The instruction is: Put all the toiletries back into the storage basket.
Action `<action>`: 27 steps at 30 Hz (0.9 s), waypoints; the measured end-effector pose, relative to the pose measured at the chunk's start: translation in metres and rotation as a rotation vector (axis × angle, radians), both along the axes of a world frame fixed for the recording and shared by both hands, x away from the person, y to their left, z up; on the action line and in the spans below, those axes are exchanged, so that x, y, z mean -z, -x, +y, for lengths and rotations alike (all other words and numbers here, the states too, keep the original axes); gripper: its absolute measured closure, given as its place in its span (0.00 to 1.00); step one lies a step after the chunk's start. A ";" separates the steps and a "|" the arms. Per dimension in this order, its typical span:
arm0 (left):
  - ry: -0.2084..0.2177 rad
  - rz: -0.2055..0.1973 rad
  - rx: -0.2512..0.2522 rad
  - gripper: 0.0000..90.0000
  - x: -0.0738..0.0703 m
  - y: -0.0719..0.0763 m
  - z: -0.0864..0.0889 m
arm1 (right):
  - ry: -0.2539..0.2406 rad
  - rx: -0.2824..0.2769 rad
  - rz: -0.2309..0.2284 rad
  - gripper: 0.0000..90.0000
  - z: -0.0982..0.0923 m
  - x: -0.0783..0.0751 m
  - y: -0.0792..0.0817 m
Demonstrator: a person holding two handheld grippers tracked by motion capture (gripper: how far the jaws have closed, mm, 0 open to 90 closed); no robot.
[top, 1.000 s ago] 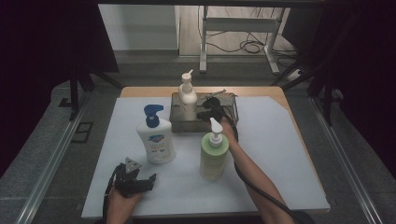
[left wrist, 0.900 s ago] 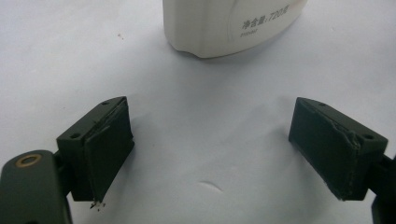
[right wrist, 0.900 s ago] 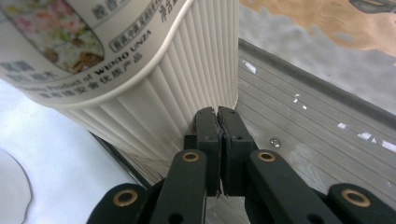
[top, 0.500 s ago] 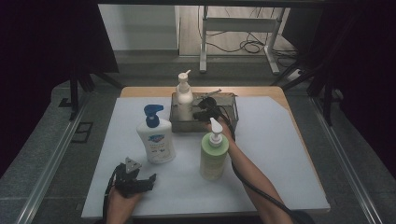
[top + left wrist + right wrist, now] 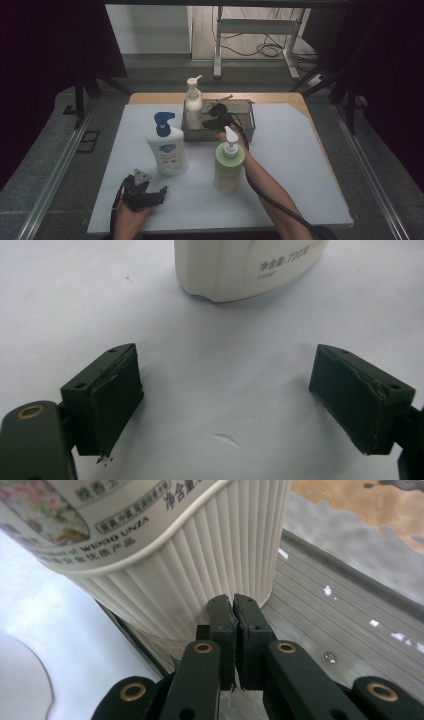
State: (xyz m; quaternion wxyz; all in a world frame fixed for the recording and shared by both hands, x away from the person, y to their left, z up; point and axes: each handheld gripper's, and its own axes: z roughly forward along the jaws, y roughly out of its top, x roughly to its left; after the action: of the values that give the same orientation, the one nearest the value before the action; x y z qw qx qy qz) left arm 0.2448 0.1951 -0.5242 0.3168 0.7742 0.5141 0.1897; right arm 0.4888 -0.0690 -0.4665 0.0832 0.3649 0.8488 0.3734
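In the high view the cream pump bottle [image 5: 192,106] stood upright in the left end of the metal tray [image 5: 248,121], a little above the centre of the frame, and the right gripper [image 5: 210,121] lay just to the right of its lower body, inside the tray. The right gripper view settled how the two met: the black jaws were pressed together with nothing between them, and their tips pointed at the ribbed side of the cream pump bottle [image 5: 200,565], which filled the upper left of that frame, its base resting on the grooved tray floor at the right. So the bottle lay straight ahead of the closed tips and slightly to the frame's left, its long axis running upright, across the line of the jaws; whether the tips actually touched the ribs I could not tell. A closed pair like that could only nudge the bottle sideways (a grasp would call for the jaws to part wider than the ribbed body first). The left gripper [image 5: 146,192] rested at the lower left of the high view, well apart from the tray, its jaws standing wide apart over the white mat, with only the base of the blue-capped bottle [image 5: 240,267] at the top of its own view. The right hand was therefore by far the nearer one to the cream pump bottle, while the green pump bottle [image 5: 229,165] stood in front of the right forearm
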 end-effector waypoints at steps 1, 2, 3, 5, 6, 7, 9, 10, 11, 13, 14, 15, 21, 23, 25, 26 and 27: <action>0.000 0.000 0.000 0.14 0.000 0.000 0.000 | -0.002 -0.003 0.000 0.97 0.001 0.000 0.000; 0.000 0.000 0.000 0.14 0.000 0.000 0.000 | -0.002 -0.003 0.000 0.97 0.001 0.000 0.000; 0.000 0.000 0.000 0.14 0.000 0.000 0.000 | -0.004 -0.010 -0.002 0.97 0.001 0.000 -0.001; 0.000 0.000 0.000 0.14 0.000 0.000 0.000 | -0.008 -0.012 -0.003 0.98 0.003 -0.001 -0.001; 0.000 0.000 0.000 0.14 0.000 0.000 0.000 | -0.011 -0.014 -0.005 0.98 0.004 -0.001 -0.001; 0.000 0.000 0.000 0.14 0.000 0.000 0.000 | -0.014 -0.013 -0.006 0.98 0.004 -0.001 -0.002; 0.000 -0.001 0.000 0.14 0.000 0.000 0.000 | -0.011 -0.010 -0.014 0.98 0.004 -0.002 -0.003; 0.001 -0.002 -0.001 0.14 0.000 0.000 0.000 | -0.014 -0.006 -0.010 0.98 0.004 -0.002 -0.005; 0.000 0.000 0.000 0.14 0.000 0.000 0.000 | -0.019 -0.002 -0.003 0.98 0.003 -0.002 -0.006; 0.001 -0.001 0.000 0.14 0.000 0.000 0.000 | -0.016 0.000 -0.003 0.98 0.004 -0.001 -0.008; 0.000 0.000 0.000 0.14 0.000 0.000 0.000 | -0.011 0.000 -0.004 0.98 0.005 0.000 -0.009; 0.000 0.000 0.000 0.14 0.000 0.000 0.000 | -0.012 0.003 0.003 0.98 0.005 0.001 -0.010; 0.001 -0.001 0.000 0.14 0.000 0.000 0.000 | -0.025 0.001 0.022 0.98 0.006 0.004 -0.015; 0.000 0.000 0.000 0.14 0.000 0.000 0.000 | -0.025 -0.003 0.024 0.98 0.007 0.004 -0.016; 0.000 0.000 0.000 0.14 0.000 0.000 0.000 | -0.031 -0.008 0.033 0.98 0.009 0.004 -0.016; 0.000 0.000 0.000 0.14 0.000 0.000 0.000 | -0.034 -0.012 0.035 0.98 0.010 0.004 -0.016; 0.000 0.000 0.000 0.14 0.000 0.000 0.000 | -0.038 -0.025 0.037 0.98 0.012 0.005 -0.016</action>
State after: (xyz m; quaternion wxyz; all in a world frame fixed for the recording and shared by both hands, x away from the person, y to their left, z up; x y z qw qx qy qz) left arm 0.2449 0.1951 -0.5242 0.3168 0.7741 0.5142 0.1897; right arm 0.5049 -0.0571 -0.4717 0.0558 0.3624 0.8475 0.3838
